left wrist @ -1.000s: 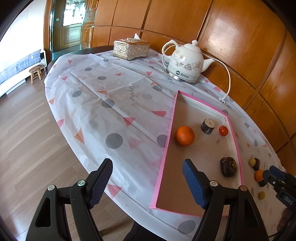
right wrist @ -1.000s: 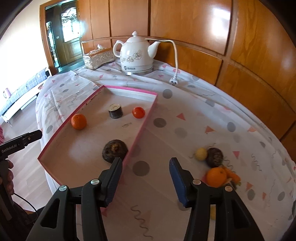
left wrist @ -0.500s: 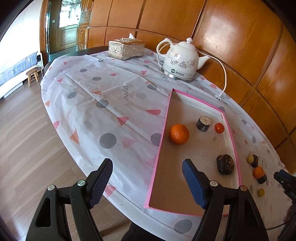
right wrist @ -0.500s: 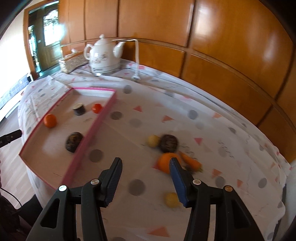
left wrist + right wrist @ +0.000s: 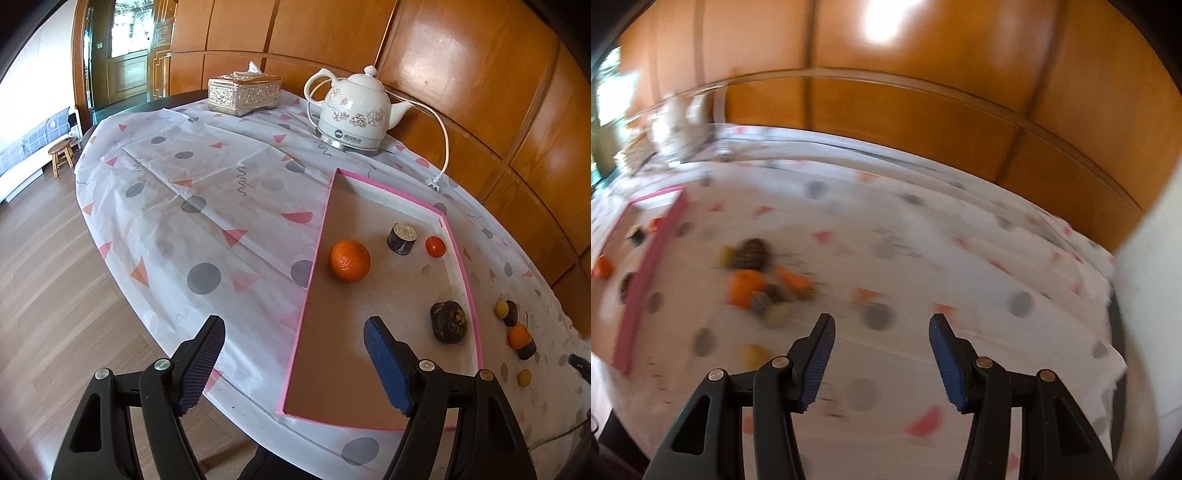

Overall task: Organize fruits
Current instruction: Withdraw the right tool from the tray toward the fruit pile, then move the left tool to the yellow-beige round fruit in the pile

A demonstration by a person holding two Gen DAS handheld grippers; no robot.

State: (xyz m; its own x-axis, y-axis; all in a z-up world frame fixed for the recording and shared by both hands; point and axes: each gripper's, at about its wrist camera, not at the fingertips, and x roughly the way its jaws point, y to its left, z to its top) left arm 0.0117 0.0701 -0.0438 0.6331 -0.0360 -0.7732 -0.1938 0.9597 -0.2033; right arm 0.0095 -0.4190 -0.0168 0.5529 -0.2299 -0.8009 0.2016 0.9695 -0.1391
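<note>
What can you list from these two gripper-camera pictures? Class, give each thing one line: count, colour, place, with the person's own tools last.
tray: one, pink rim, right part of the table
orange: one, orange, in the tray by its left wall
small red fruit: one, red, in the tray by its right wall
dark cut piece: one, dark with pale top, in the tray beside the red fruit
dark lumpy fruit: one, brown-black, in the tray
loose fruits: a handful, yellow, orange and dark, on the cloth right of the tray
kettle: one, white, far side
tissue box: one, silvery, far side
tablecloth: one, white, patterned
left gripper: open, empty
right gripper: open, empty
</note>
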